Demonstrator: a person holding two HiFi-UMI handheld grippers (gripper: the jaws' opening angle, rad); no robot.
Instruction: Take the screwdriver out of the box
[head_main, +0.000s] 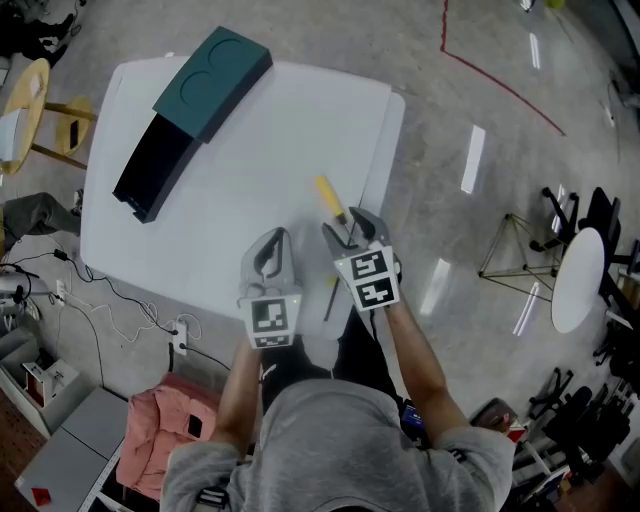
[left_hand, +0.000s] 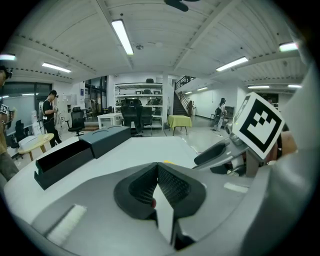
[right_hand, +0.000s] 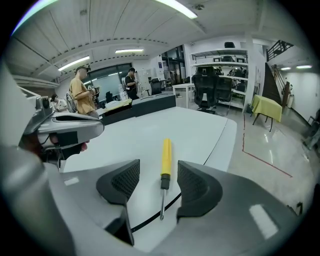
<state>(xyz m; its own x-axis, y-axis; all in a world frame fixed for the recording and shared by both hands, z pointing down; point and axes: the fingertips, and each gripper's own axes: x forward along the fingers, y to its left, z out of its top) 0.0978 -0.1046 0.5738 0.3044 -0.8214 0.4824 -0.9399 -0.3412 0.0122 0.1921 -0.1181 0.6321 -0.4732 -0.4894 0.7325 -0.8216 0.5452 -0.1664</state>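
Note:
The screwdriver (head_main: 331, 201), with a yellow handle, lies on the white table (head_main: 250, 150) near its right front corner, outside the box. In the right gripper view the screwdriver (right_hand: 166, 156) lies flat on the table between the wide-apart jaws, which do not touch it. My right gripper (head_main: 352, 232) is open just over the screwdriver's shaft end. My left gripper (head_main: 272, 250) hovers beside it to the left, shut and empty, its pads meeting (left_hand: 157, 170). The box sits at the far left as a teal lid (head_main: 212, 80) over a dark tray (head_main: 158, 165).
The table's right edge (head_main: 395, 150) runs close by the screwdriver. On the floor lie cables and a power strip (head_main: 178, 338) at the left, plus a pink cloth (head_main: 165, 430). A wooden stool (head_main: 40, 105) stands far left. People (right_hand: 82, 92) stand in the background.

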